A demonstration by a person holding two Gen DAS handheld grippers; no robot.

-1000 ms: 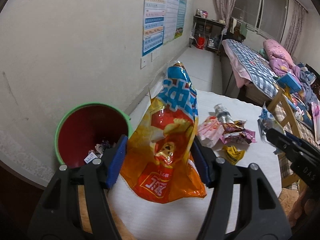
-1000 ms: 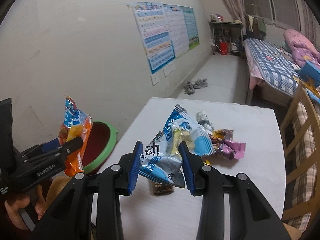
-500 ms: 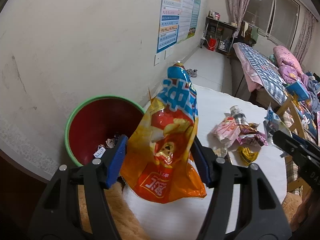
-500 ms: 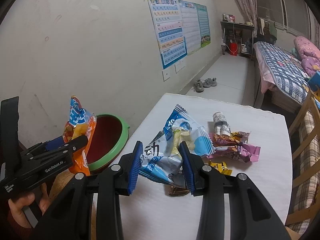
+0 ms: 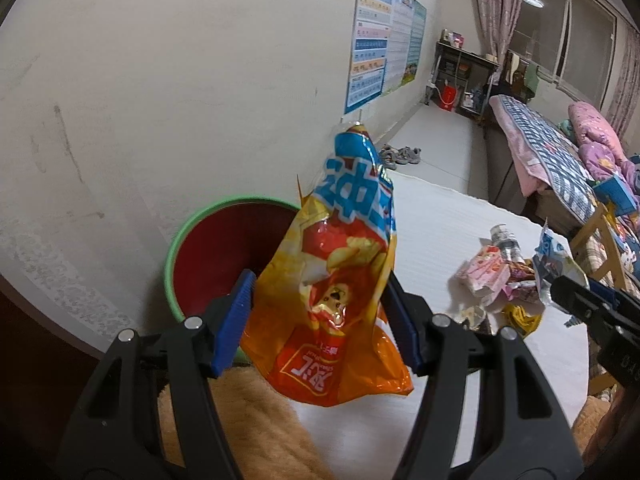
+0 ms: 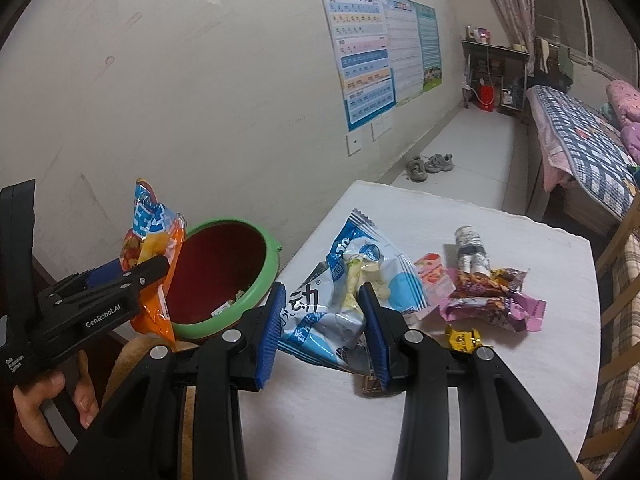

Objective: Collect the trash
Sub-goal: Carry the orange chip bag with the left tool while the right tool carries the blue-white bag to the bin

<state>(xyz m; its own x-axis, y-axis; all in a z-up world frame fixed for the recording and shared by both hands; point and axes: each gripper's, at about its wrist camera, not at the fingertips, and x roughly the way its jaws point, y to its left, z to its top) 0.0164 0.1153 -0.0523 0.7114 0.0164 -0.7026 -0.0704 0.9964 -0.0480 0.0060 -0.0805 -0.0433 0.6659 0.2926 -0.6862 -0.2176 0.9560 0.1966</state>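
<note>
One orange chip bag (image 5: 336, 280) pinched in my left gripper (image 5: 320, 320), one blue snack bag (image 6: 344, 296) in my right gripper (image 6: 322, 330), "GenRobot.AI" on the left.

- A scuffed off-white plaster wall (image 6: 208, 92) carries blue-bordered paper charts (image 6: 364, 60).
- A pale floor (image 6: 476, 140) runs to a dark metal shelf unit (image 6: 492, 68).
- Grey shoes (image 6: 430, 165) sit by the wall.
- A bed with a blue checked cover (image 6: 580, 136) stands under a curtained window (image 5: 568, 40); a ceiling lamp reflects there.
</note>
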